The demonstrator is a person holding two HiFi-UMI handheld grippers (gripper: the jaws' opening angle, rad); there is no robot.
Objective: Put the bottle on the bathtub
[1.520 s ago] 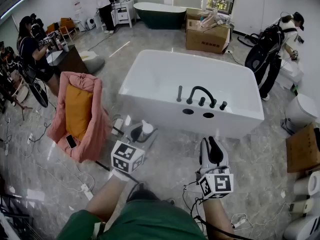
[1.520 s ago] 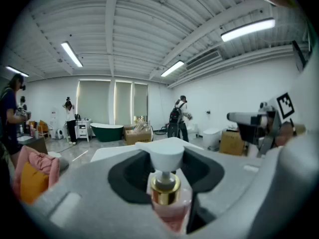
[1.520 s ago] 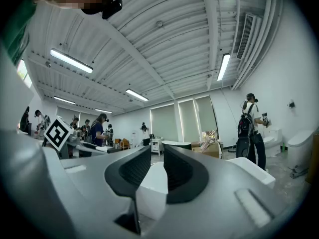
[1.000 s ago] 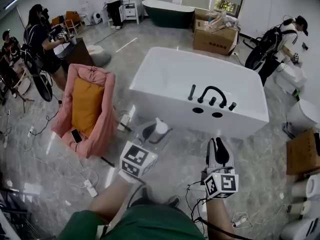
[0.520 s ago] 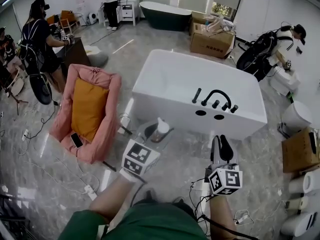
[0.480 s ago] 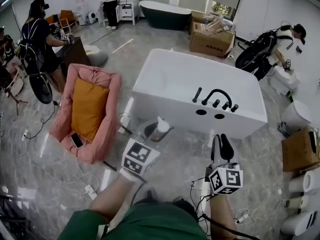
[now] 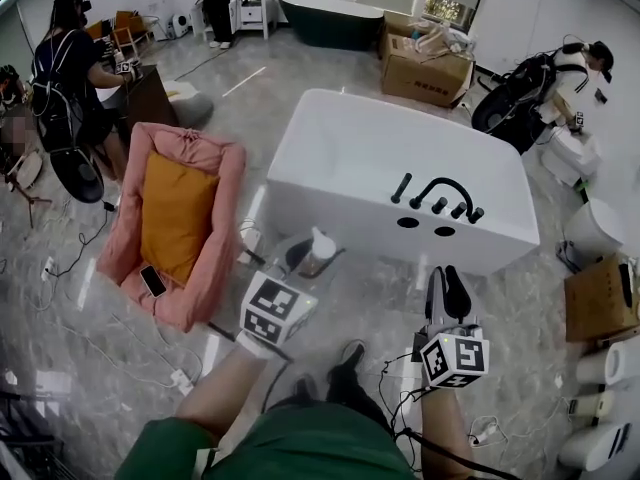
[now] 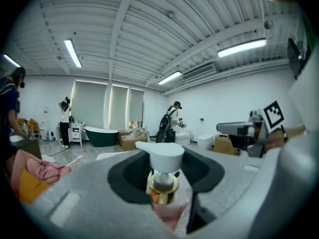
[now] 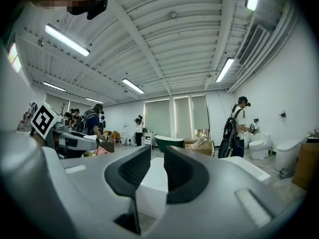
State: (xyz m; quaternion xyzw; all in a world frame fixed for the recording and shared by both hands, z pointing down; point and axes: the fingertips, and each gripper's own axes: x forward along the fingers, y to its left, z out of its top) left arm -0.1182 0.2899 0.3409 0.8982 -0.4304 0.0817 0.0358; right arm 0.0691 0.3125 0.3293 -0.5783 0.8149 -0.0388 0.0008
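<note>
A clear pink pump bottle (image 7: 316,251) with a white pump head and gold collar is held upright above the floor, with my left gripper (image 7: 303,256) shut on it. In the left gripper view the bottle (image 8: 163,185) fills the gap between the jaws. The white bathtub (image 7: 330,193) stands just beyond it, with a black faucet (image 7: 441,192) on its near right rim. My right gripper (image 7: 447,290) hovers over the floor in front of the tub's right end, jaws together and holding nothing. The tub (image 9: 245,166) shows ahead of it in the right gripper view.
A pink armchair (image 7: 215,248) with an orange cushion and a phone (image 7: 153,281) sits left of the tub. Cables (image 7: 150,363) trail on the floor. Cardboard boxes (image 7: 425,63) and a dark green tub (image 7: 330,16) lie beyond. People stand at far left and far right.
The person has stepped nearer the tub. My left gripper has carried the bottle a little up and right, toward the tub's near wall. The right gripper kept its place beside it.
</note>
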